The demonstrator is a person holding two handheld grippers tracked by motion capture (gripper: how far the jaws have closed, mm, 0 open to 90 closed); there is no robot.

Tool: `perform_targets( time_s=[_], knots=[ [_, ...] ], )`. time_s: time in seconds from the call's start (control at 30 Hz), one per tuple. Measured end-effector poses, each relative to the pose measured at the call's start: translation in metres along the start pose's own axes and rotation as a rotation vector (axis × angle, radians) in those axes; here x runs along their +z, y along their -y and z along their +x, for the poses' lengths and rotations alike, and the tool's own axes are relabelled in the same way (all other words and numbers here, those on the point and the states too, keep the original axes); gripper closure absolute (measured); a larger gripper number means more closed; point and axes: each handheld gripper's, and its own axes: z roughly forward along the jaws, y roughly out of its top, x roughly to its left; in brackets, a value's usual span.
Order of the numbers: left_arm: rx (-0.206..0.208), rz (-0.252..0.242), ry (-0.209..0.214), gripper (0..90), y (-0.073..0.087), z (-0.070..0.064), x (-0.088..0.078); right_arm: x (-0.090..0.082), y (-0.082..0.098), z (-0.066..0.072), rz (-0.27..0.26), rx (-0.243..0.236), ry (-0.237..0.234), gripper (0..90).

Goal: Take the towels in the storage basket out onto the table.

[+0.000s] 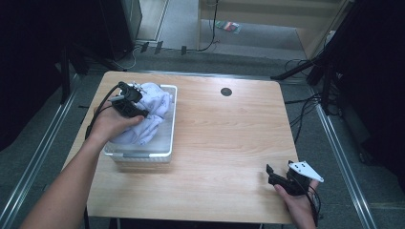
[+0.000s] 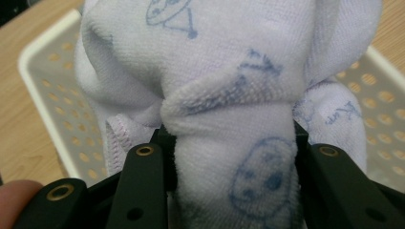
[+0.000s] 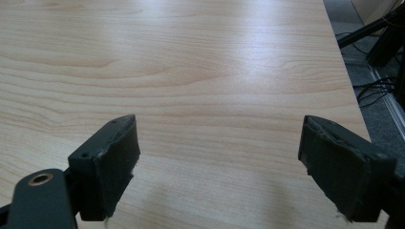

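The left gripper (image 2: pixel 229 143) has its jaws clamped on a thick bunched fold of a pale lilac terry towel (image 2: pixel 229 86), the cloth bulging between the black pads. The fabric is looped and soft, printed with blue line drawings: a small round face just above the jaws, a triangle shape higher up, and scraps of blue script too broken by folds to read. A stitched hem shows at its left edge. The towel sits heaped in a white perforated plastic basket (image 1: pixel 169 143) at the left of the wooden table (image 1: pixel 229 143). The right gripper (image 1: pixel 282 179) rests near the table's right front corner, jaws wide and empty.
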Motion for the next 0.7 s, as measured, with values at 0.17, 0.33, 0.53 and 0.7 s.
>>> perform_targets(
  time_s=[0.17, 0.33, 0.53, 0.7],
  knots=[
    [0.014, -0.021, 0.001, 58.3, -0.007, -0.001, -0.014, 0.000, 0.000, 0.000, -0.001, -0.001, 0.002, 13.8],
    [0.032, -0.035, 0.017, 58.1, -0.014, -0.002, -0.028, 0.000, 0.000, 0.000, -0.001, -0.004, 0.000, 13.8],
    [0.039, -0.049, 0.031, 58.0, -0.022, -0.003, -0.037, 0.000, 0.000, 0.000, 0.001, -0.003, -0.001, 13.8],
    [0.042, -0.056, 0.033, 57.9, -0.026, -0.005, -0.040, 0.000, 0.000, 0.000, 0.001, -0.004, -0.002, 13.8]
  ],
)
